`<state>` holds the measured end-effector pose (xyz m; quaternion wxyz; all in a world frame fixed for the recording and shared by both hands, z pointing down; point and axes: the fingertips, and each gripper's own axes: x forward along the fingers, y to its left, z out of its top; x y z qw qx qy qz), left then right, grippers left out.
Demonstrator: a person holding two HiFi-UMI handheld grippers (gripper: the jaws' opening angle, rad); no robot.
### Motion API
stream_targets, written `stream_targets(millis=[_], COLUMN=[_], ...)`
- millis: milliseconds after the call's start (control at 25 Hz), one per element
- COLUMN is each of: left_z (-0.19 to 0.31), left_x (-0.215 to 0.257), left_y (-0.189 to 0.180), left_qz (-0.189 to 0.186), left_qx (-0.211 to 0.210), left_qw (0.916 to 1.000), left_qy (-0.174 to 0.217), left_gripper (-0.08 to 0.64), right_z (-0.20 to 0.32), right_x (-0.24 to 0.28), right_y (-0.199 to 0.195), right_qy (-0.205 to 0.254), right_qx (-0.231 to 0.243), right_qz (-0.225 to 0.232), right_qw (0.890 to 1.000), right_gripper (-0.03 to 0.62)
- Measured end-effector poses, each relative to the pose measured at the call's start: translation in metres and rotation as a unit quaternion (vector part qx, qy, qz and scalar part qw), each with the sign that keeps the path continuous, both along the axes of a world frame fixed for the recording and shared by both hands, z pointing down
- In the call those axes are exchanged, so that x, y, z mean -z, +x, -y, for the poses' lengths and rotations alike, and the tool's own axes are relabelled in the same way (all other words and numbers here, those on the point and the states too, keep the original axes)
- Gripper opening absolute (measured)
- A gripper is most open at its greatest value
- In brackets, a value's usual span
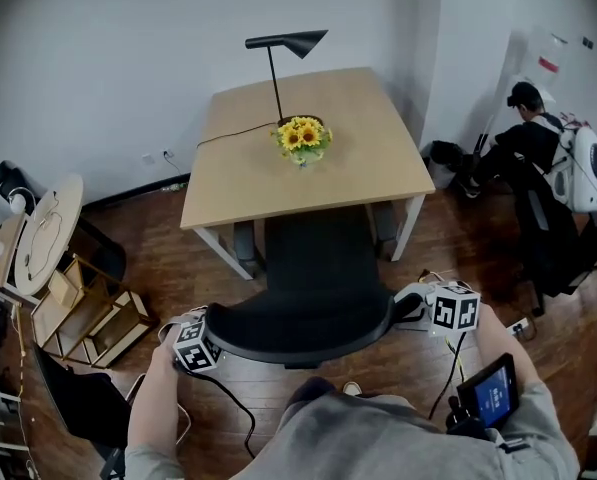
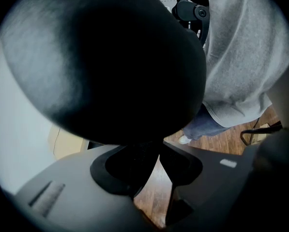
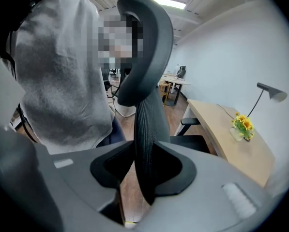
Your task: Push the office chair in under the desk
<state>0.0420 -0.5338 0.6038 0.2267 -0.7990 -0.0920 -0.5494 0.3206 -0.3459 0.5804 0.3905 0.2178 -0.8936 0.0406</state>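
The wooden worktop (image 1: 378, 158) stands against the wall. The office chair (image 1: 318, 268) faces it, with the seat partly beneath the near edge and the curved backrest (image 1: 298, 330) jutting toward the person. The chair looks bulky and fairly heavy. Its base is hidden, but on the plank floor (image 1: 168, 238) it probably slides or rolls under a steady shove. The backrest's mesh looks springy and likely gives under pressure, so the firmer outer rim is the better hold. Taking it at both side edges at matching height should keep the push straight, since an uneven one may swivel the seat. The left gripper (image 1: 200, 340) is closed on the backrest's left edge, whose dark bulk fills its own view. The right gripper (image 1: 418, 306) is clamped on the right edge, with the ribbed mesh pinched between its jaws. A hard bump against the worktop could shake the thin lamp (image 1: 288, 43) and the small vase of sunflowers (image 1: 303, 138)
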Motion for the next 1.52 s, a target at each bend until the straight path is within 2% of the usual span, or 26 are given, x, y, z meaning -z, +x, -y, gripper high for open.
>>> stream_targets(millis=[1000,1520], left_z=[0.124,0.171], left_x=[0.005,0.009], left_y=[0.054,0.077], left_qz=[0.002,-0.001], left_qx=[-0.036,-0.047], left_qw=[0.9992,0.9987], left_qy=[-0.014,-0.018], left_gripper=[0.158,0.156], right_z=[0.118,0.164], right_x=[0.004,0.009], right_y=[0.05,0.071], right_qy=[-0.018,-0.026], right_qx=[-0.035,-0.052], right_qz=[-0.006,-0.01], right_qw=[0.999,0.998], right_gripper=[0.138,0.144])
